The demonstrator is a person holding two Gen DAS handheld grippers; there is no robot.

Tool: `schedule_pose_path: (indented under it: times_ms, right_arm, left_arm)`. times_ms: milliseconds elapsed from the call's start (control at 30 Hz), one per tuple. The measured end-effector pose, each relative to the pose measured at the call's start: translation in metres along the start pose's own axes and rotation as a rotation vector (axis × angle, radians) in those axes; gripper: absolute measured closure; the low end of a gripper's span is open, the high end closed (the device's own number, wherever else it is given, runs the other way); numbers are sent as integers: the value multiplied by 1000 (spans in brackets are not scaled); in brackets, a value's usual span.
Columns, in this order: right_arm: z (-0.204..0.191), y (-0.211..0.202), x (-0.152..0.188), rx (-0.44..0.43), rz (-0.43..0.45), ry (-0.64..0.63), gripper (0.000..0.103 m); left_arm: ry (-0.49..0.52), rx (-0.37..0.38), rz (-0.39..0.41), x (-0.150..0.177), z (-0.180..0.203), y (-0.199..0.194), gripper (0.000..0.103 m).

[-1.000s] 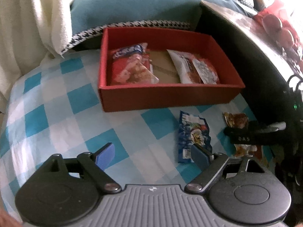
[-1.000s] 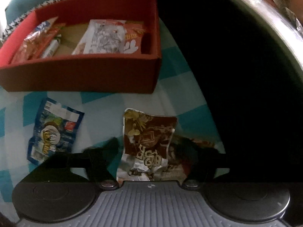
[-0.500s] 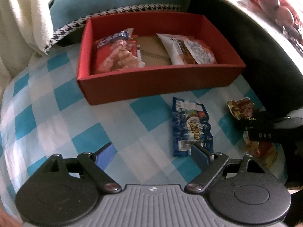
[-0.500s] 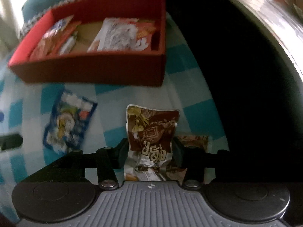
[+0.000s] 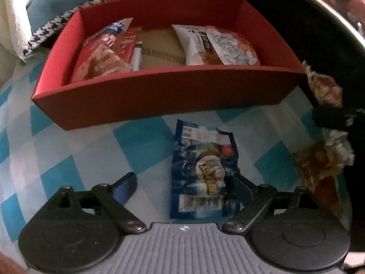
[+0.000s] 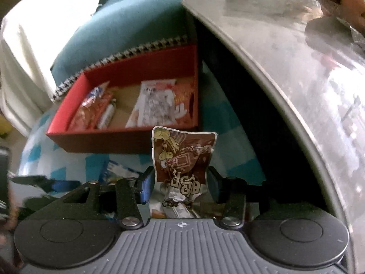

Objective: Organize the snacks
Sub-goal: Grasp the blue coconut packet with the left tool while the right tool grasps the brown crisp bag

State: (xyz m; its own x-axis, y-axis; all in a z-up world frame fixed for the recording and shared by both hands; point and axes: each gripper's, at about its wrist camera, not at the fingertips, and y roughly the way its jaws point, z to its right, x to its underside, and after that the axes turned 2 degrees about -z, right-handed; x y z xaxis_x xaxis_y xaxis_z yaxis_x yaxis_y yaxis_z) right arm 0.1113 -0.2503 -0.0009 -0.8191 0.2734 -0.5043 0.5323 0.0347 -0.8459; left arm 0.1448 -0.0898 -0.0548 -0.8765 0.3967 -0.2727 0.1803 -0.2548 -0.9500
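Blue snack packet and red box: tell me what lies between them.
Nothing but bare checked cloth separates the blue snack packet from the red box, as the left wrist view shows.

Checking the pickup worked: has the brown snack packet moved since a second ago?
Yes. The brown snack packet, clamped in the right gripper, has risen off the checked cloth, now overlapping the red box front wall.

Matt card box (image 5: 159, 96), glossy foil packet (image 6: 184, 159)
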Motion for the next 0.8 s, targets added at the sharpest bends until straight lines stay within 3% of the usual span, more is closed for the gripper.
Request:
schedule_pose_path:
  times_ms: [167,233,300,533,800]
  right_arm:
    - [11,-7,-1,-19,1,12,47]
    - [9,-11,0,-19,1,4,47]
    - [7,-9,-1,-25,-1,-1,47]
    - [-7,-6,-3,-30,3,-35,47]
    - [-31,4,-8,-39,-14,-82,47]
  left_arm:
    - [65,-97,44,7,25,4,17]
    - [70,-90,55,10,27,1,26]
    - [65,-74,54,12,27,-4,47]
    - [112,-120,83,21,21,-28,60]
    - [111,-111,98,23,5,-39,70]
